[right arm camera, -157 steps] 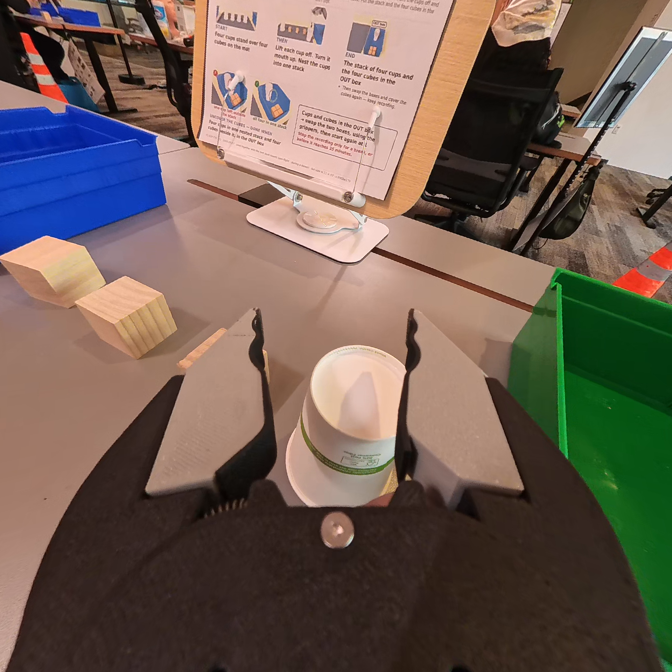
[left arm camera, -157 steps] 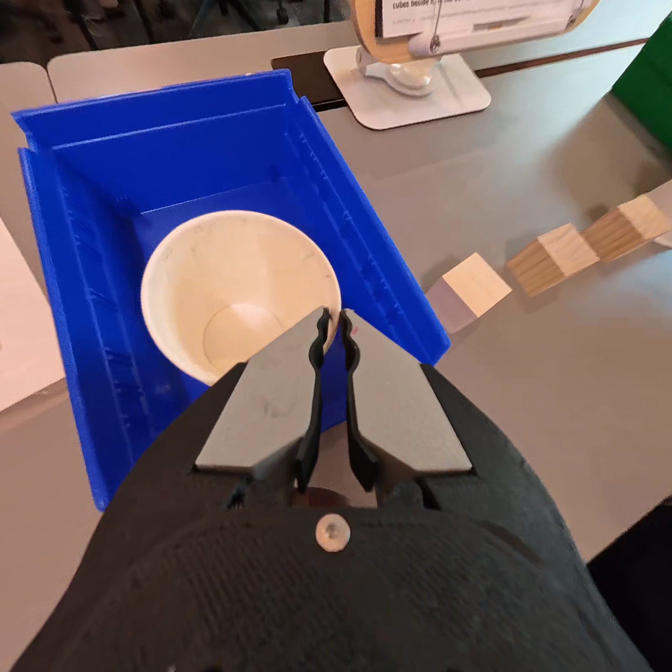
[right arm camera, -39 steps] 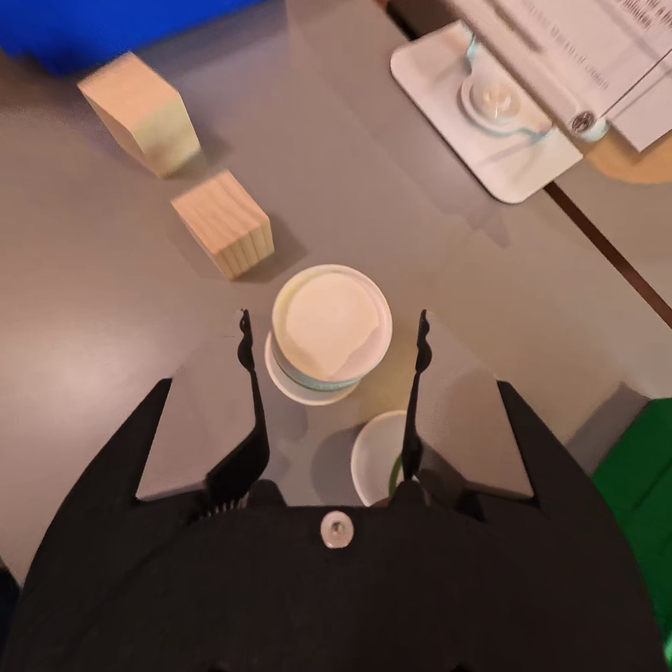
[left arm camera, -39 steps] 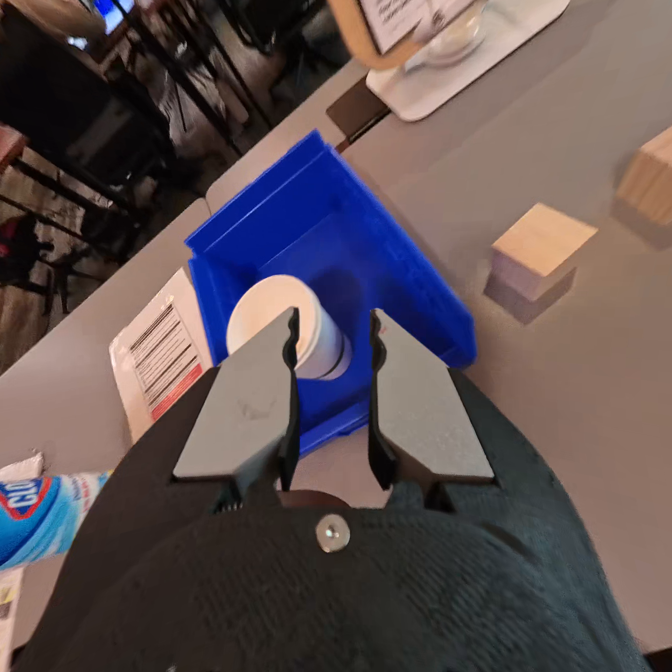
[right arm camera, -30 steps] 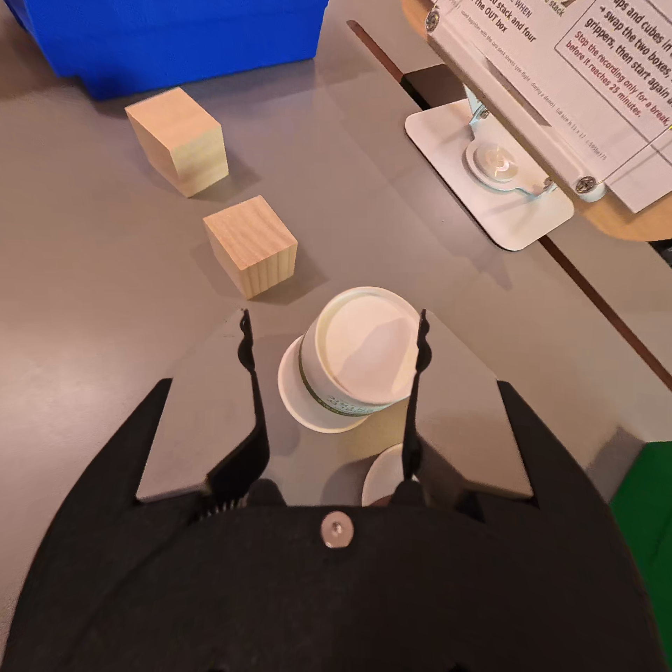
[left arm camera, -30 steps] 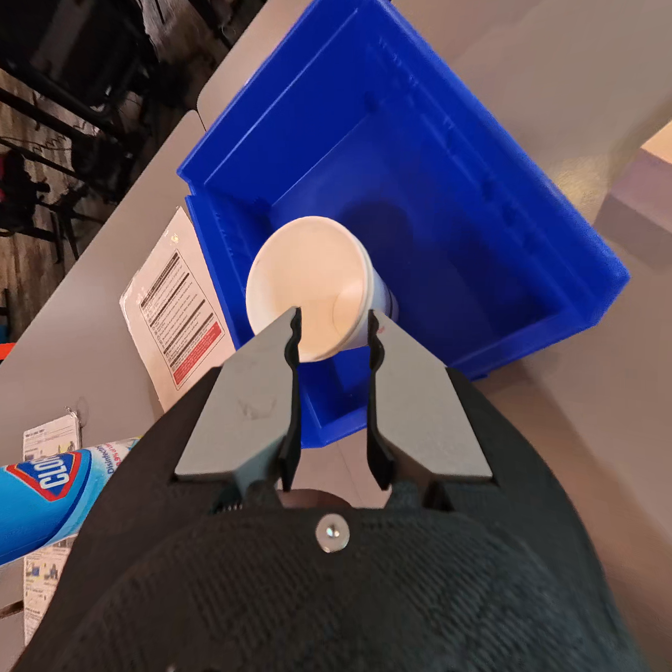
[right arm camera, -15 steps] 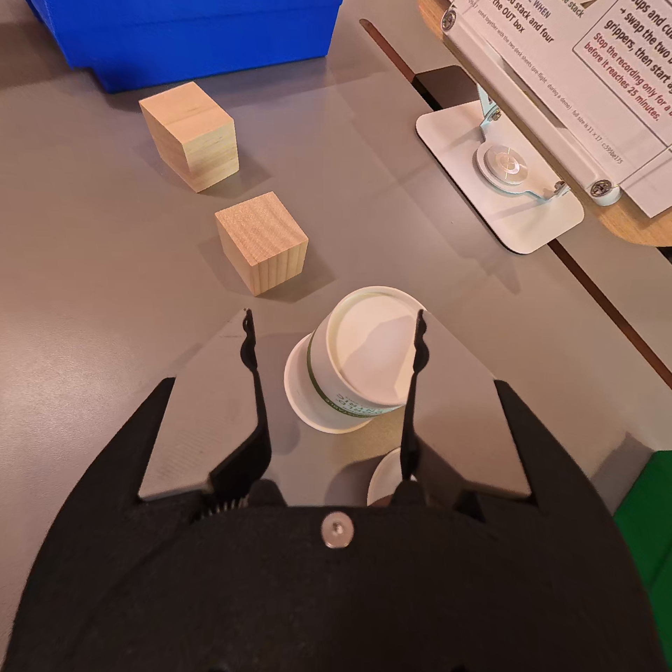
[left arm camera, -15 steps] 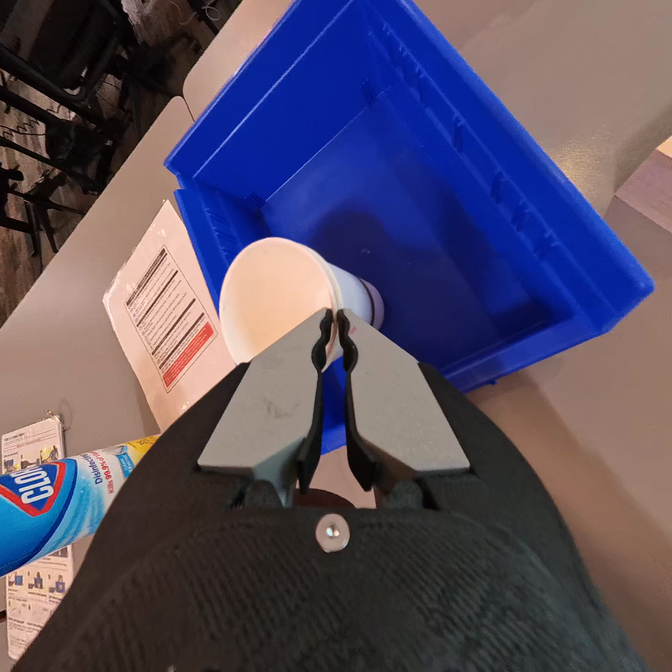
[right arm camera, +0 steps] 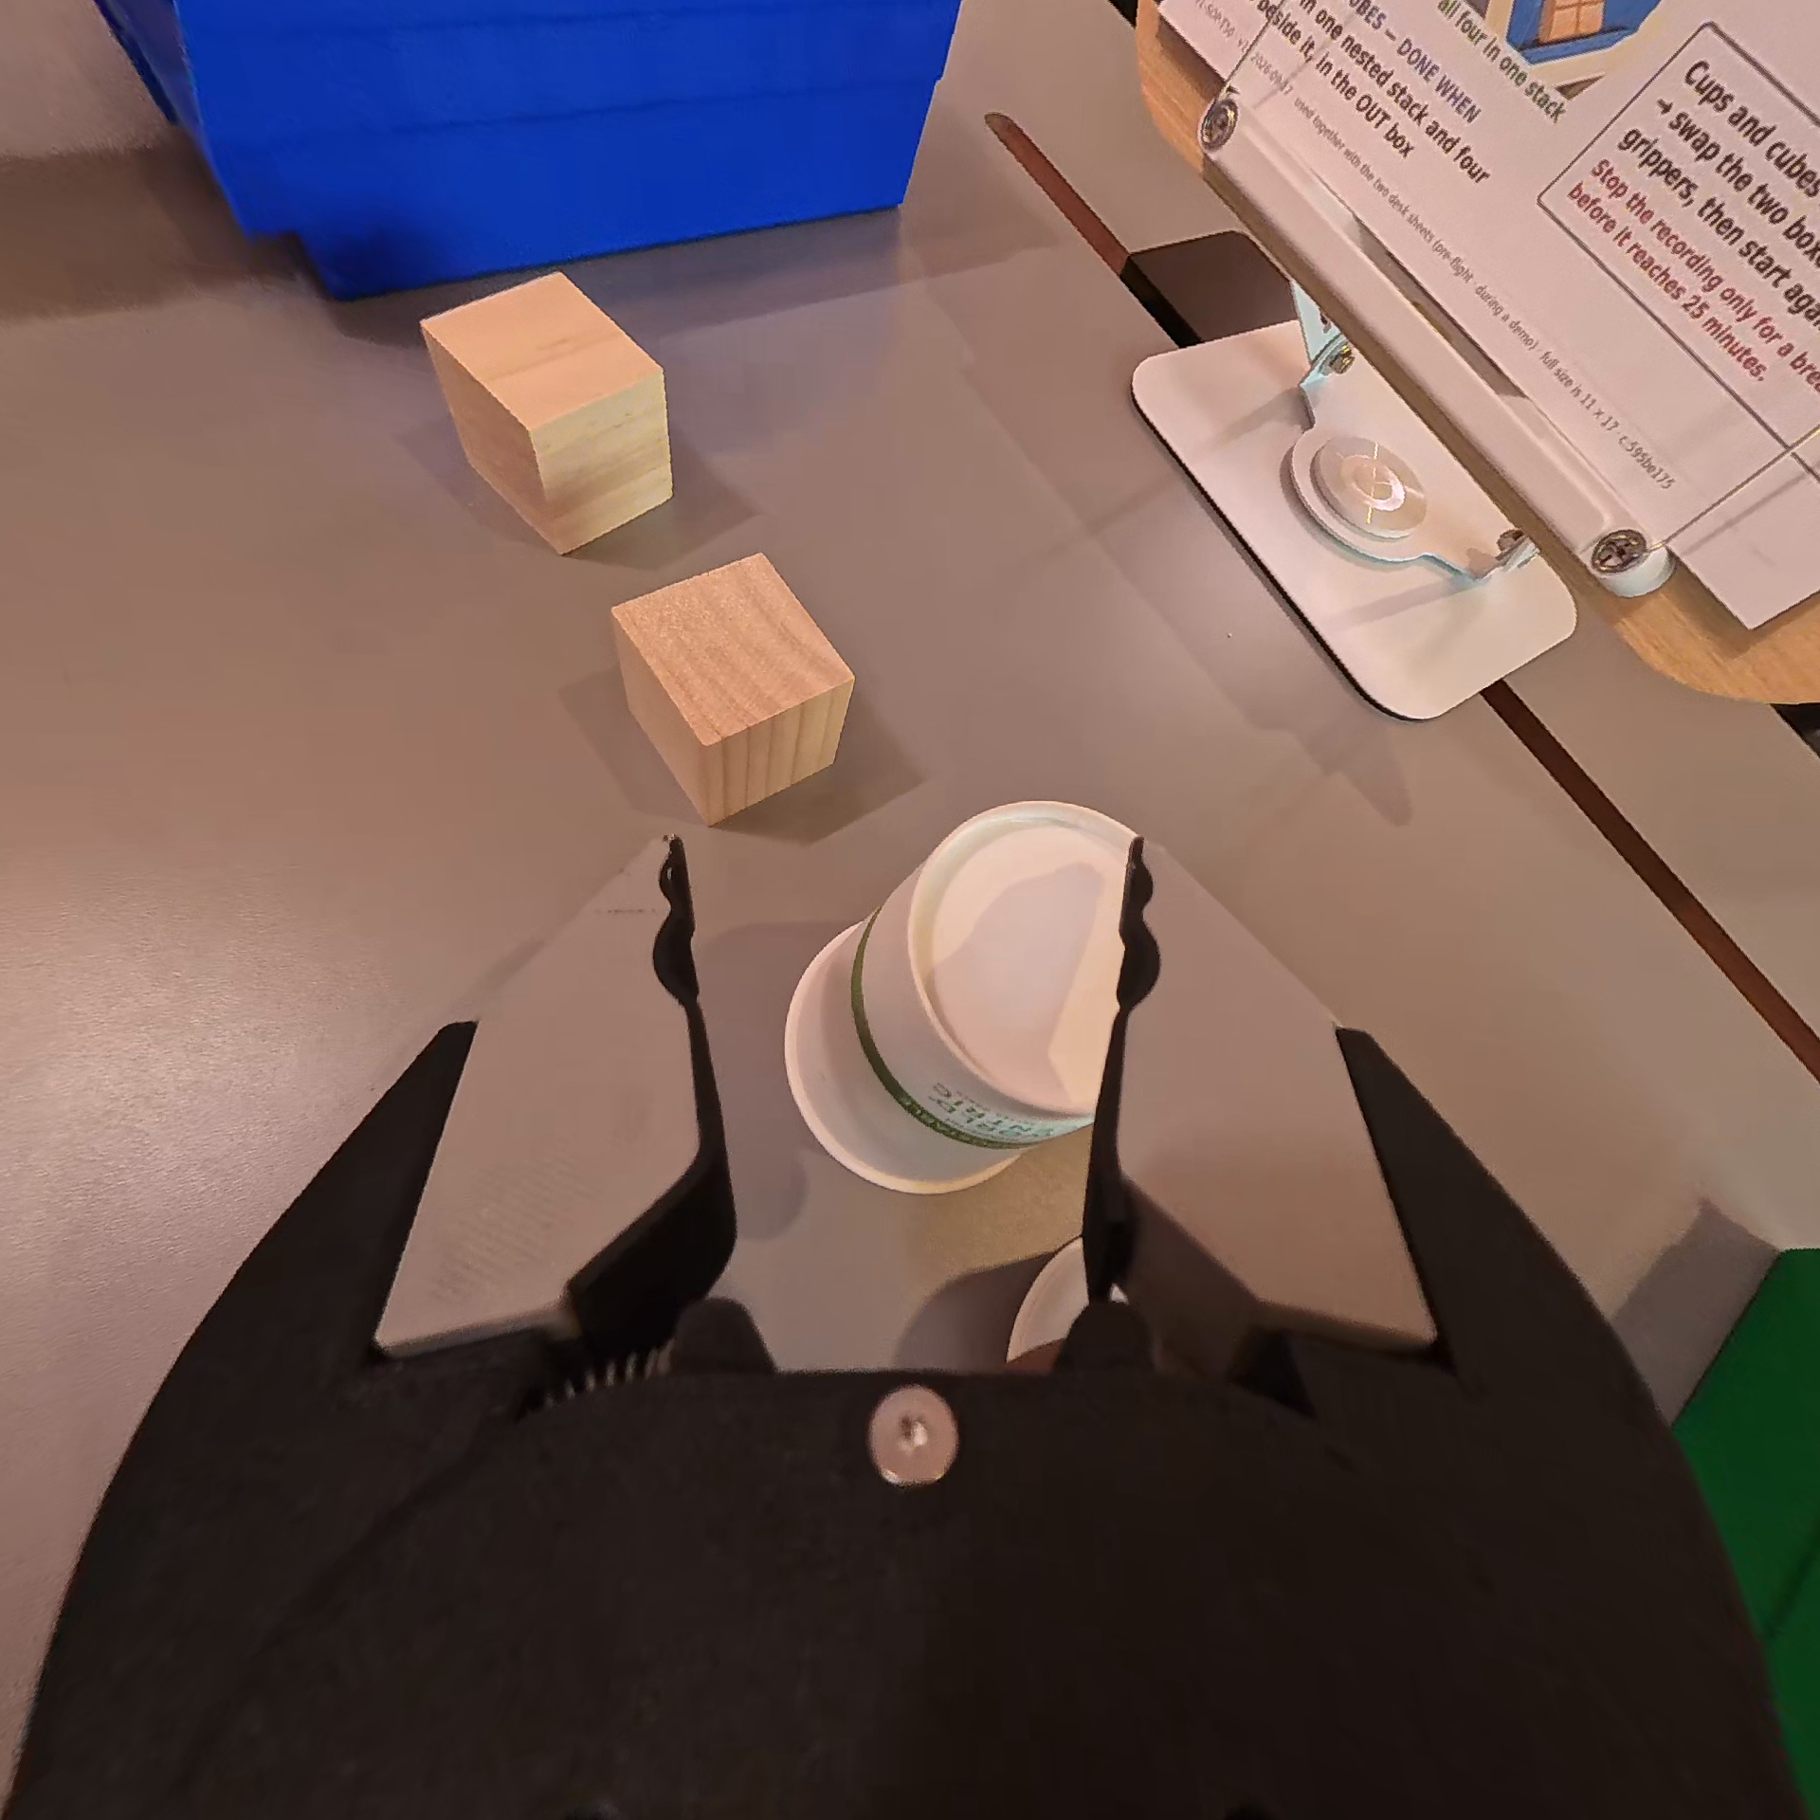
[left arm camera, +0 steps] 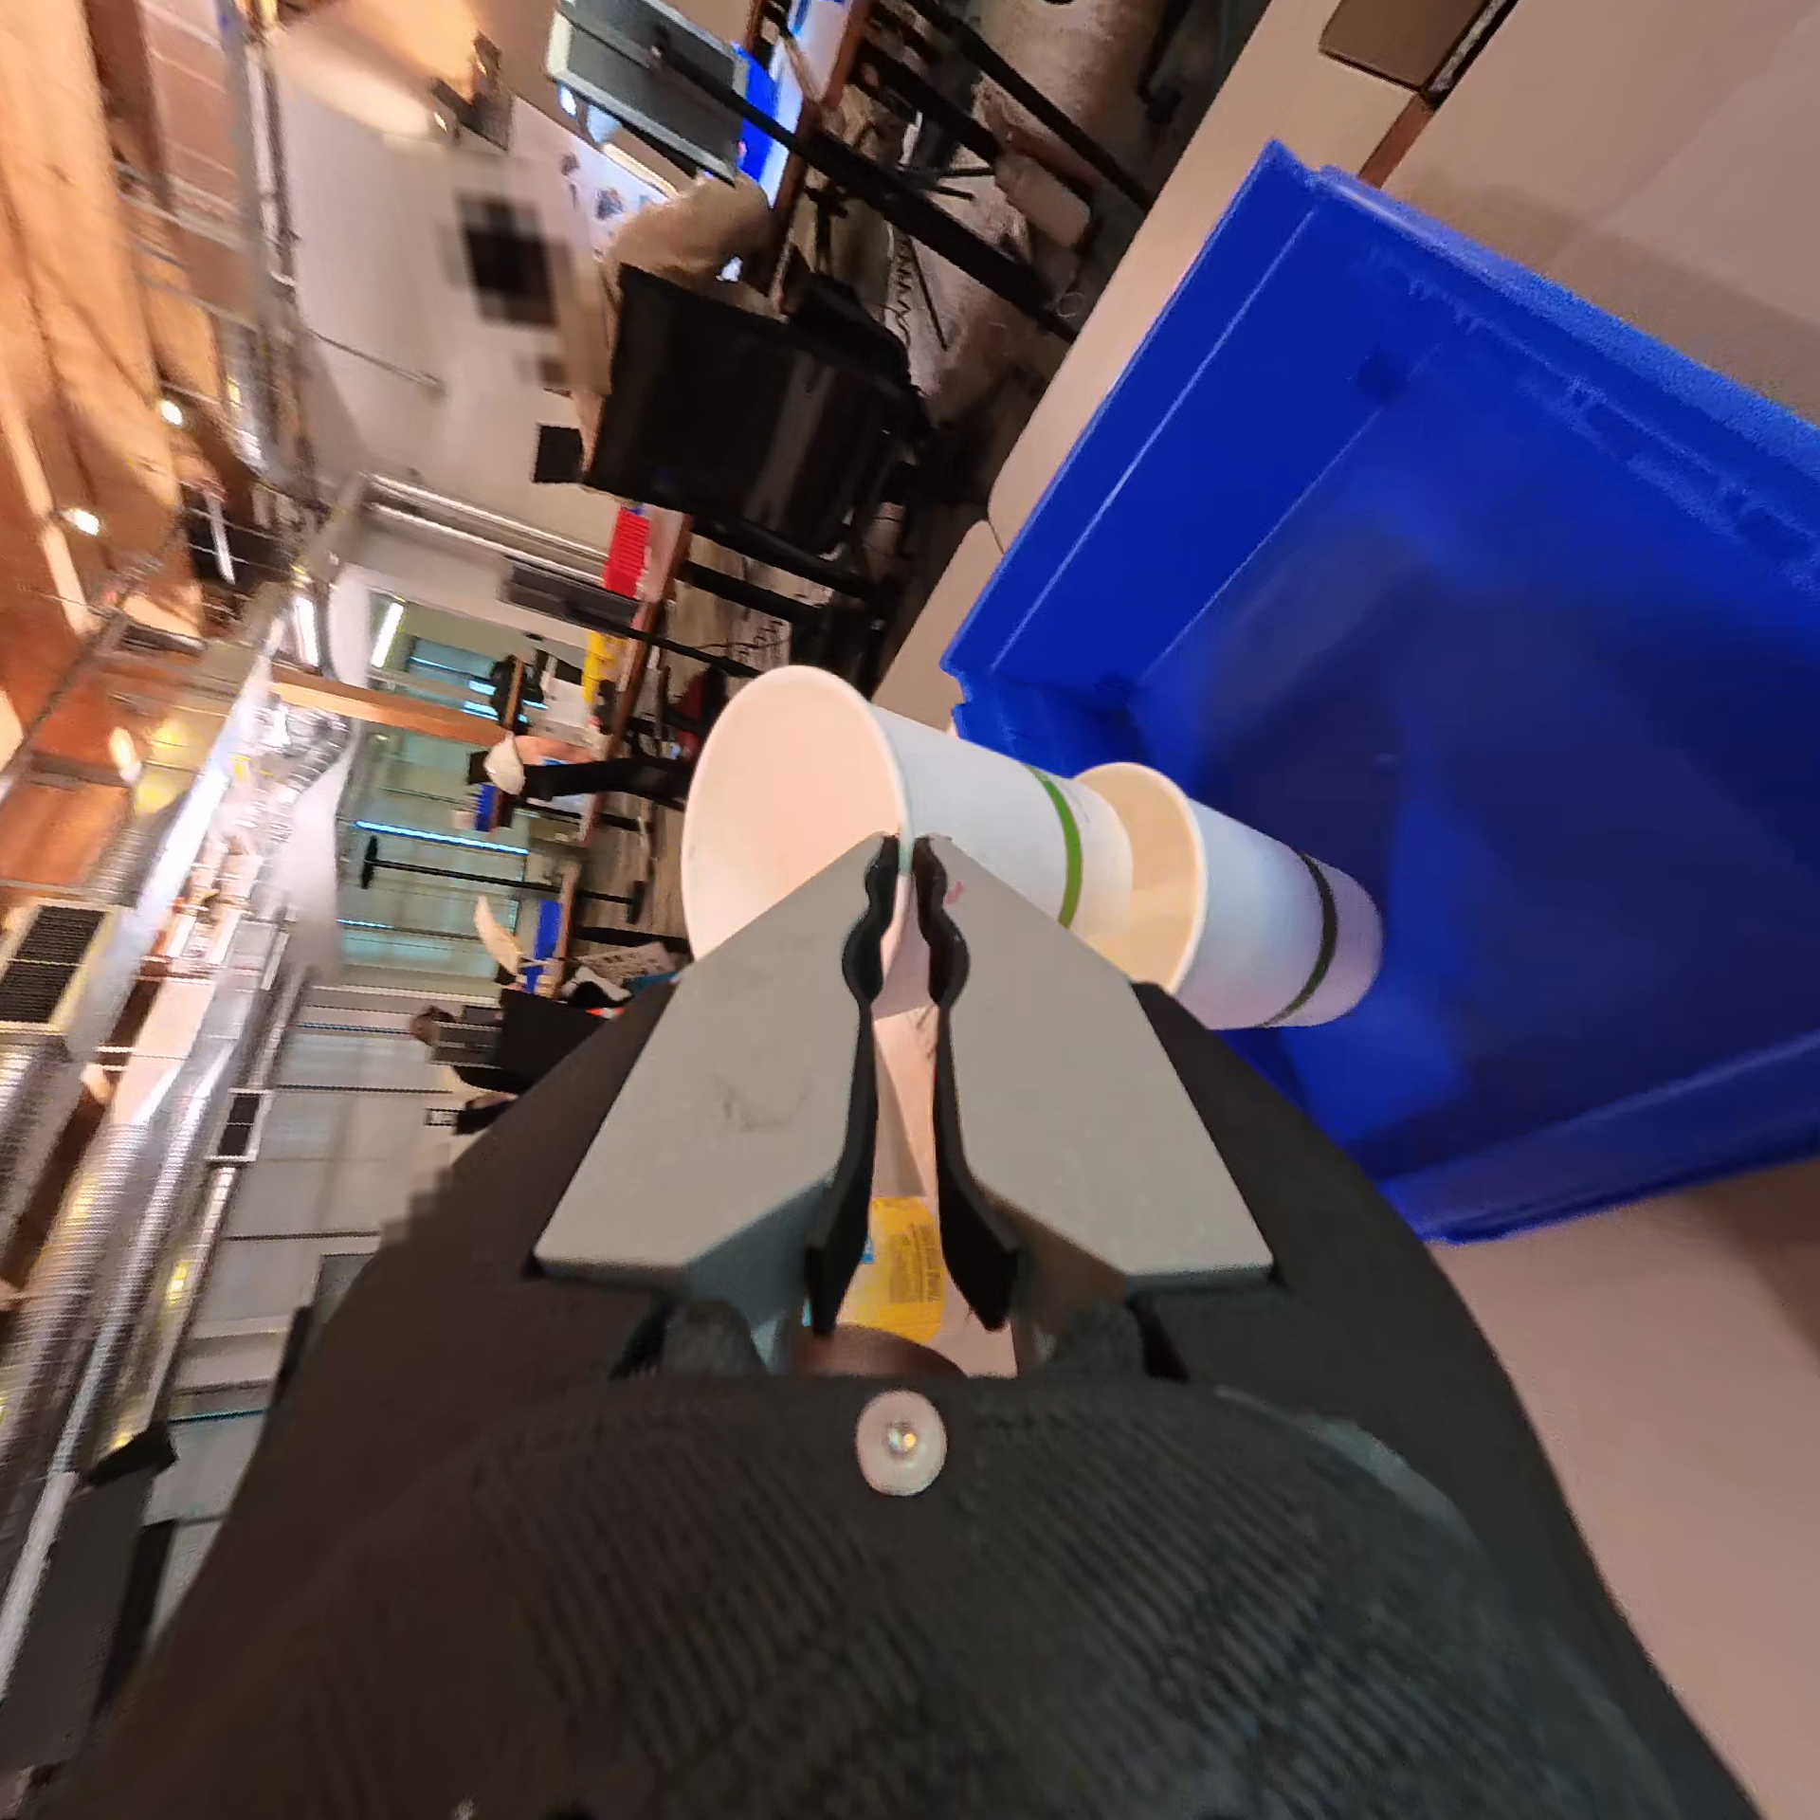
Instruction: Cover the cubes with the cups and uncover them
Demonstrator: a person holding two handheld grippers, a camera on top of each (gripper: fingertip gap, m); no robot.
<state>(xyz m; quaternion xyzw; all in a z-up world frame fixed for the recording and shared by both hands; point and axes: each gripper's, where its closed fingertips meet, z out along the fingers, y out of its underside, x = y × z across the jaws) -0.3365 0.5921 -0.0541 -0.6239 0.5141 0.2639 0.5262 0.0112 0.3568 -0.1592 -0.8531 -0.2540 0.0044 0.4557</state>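
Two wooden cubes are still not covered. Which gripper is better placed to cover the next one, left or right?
Left, probably. The left gripper already pinches a white cup by its rim; the right gripper has open jaws around an upside-down cup.

Printed black and red writing covers the instruction sheet (right arm camera: 1625,246) on its wooden stand; small green lettering rings the upturned paper cup (right arm camera: 970,1005).

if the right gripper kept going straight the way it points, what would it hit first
Probably the upside-down cup standing between the open right gripper fingers; its right finger looks nearest. Depth is unclear, so the table could come first.
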